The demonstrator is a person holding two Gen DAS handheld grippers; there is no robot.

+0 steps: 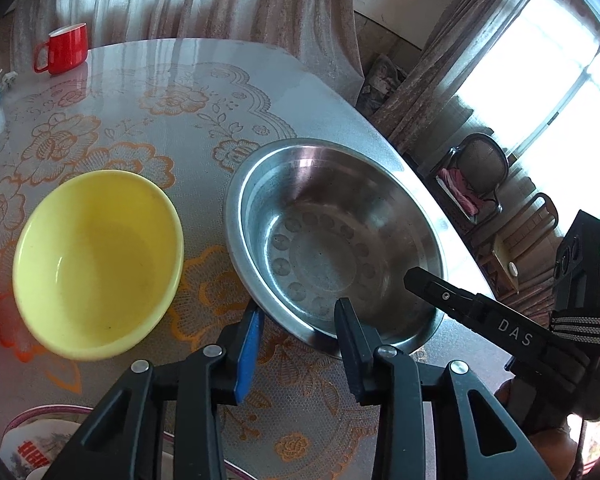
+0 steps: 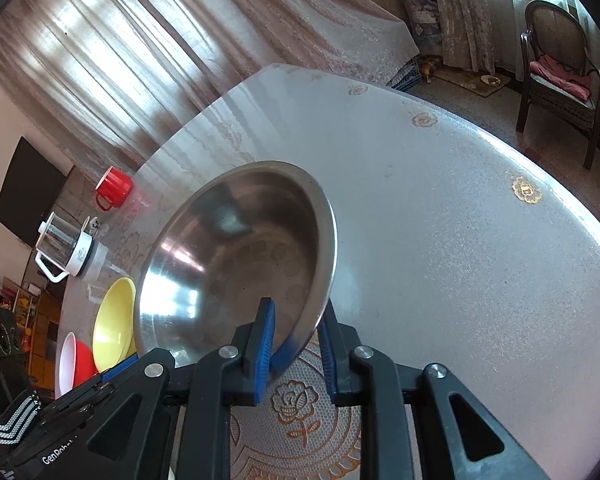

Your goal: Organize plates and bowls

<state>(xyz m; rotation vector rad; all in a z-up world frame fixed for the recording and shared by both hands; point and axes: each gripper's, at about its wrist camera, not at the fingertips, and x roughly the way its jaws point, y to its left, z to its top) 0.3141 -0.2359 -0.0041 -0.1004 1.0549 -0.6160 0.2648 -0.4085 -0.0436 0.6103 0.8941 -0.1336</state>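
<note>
A steel bowl [image 1: 332,240] sits near the table's right edge; it also shows in the right wrist view [image 2: 228,264]. My left gripper [image 1: 300,328] is open, its fingers straddling the bowl's near rim, one outside, one inside. My right gripper [image 2: 296,332] also straddles the bowl's rim with a gap left at the pads, so it looks open; one of its fingers [image 1: 440,292] shows over the bowl's right rim. A yellow bowl [image 1: 100,260] sits left of the steel one, seen too in the right wrist view [image 2: 114,320]. A red-and-white bowl [image 2: 74,360] lies beyond it.
A red mug [image 1: 66,48] stands at the table's far side. A glass kettle [image 2: 66,248] stands near it. A patterned plate [image 1: 32,440] lies at the near left. The table edge [image 1: 420,168] runs close right of the steel bowl. A chair [image 2: 560,68] stands beyond.
</note>
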